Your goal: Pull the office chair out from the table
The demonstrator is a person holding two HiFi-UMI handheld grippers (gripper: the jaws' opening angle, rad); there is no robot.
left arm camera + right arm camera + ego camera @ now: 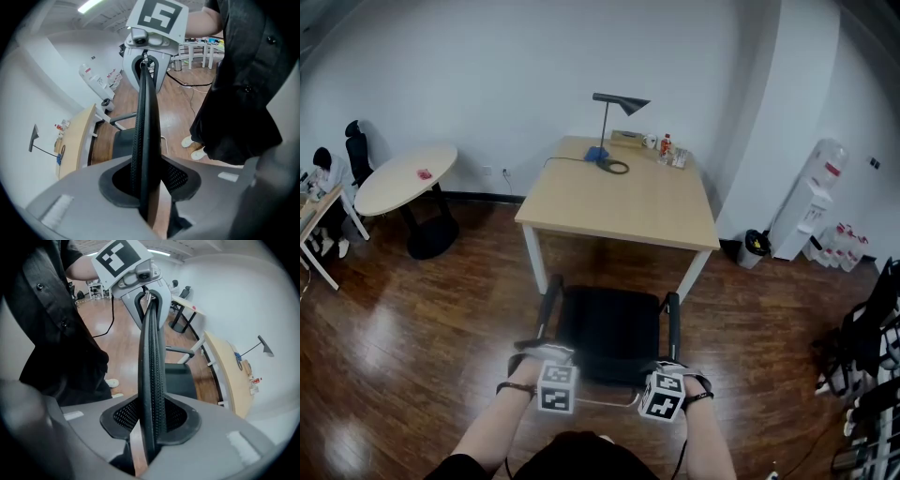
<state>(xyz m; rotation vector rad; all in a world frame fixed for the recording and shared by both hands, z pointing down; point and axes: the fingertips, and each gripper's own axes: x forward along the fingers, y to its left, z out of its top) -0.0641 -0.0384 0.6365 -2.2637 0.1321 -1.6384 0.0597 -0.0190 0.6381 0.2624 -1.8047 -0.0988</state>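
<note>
Left gripper view: slim black mesh chair backrest (143,117) loose between parted jaws of left hand-held gripper (148,183) (right hand-held gripper (151,423) alike).

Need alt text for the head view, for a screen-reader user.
From above: a person holds the left gripper and right gripper at the backrest top of a black office chair, which stands at the near edge of a wooden table with a desk lamp. Dark wood floor; a round table at the picture's left.
</note>
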